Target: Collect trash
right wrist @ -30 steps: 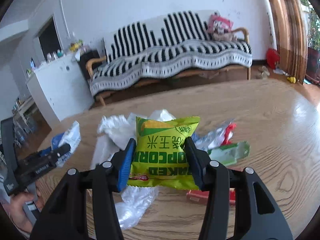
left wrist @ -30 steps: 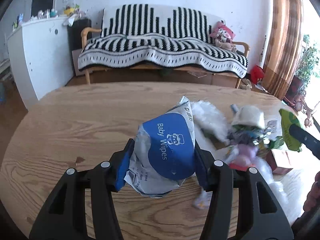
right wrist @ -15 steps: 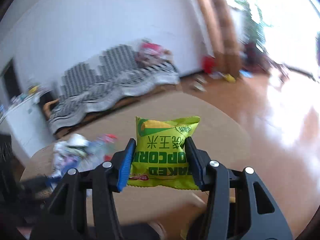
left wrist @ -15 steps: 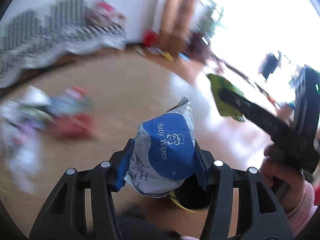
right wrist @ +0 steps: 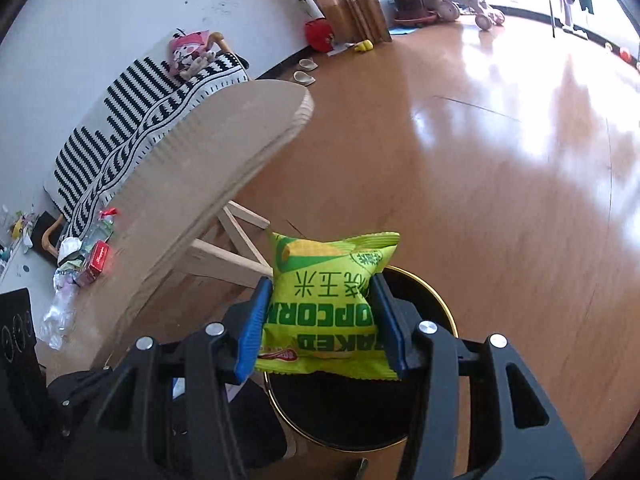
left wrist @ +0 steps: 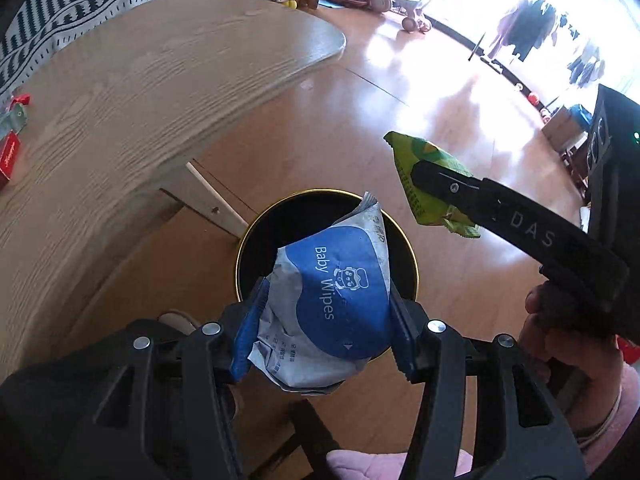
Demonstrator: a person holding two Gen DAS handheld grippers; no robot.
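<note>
Trash in both grips, we hover over the black gold-rimmed round bin [left wrist: 246, 248] beside the table: left gripper [left wrist: 326, 324] clamps a blue-and-white baby-wipes pack [left wrist: 332, 300], right gripper [right wrist: 320, 320] a yellow-green popcorn bag [right wrist: 326, 304]; next, we judge, release both inside.
</note>
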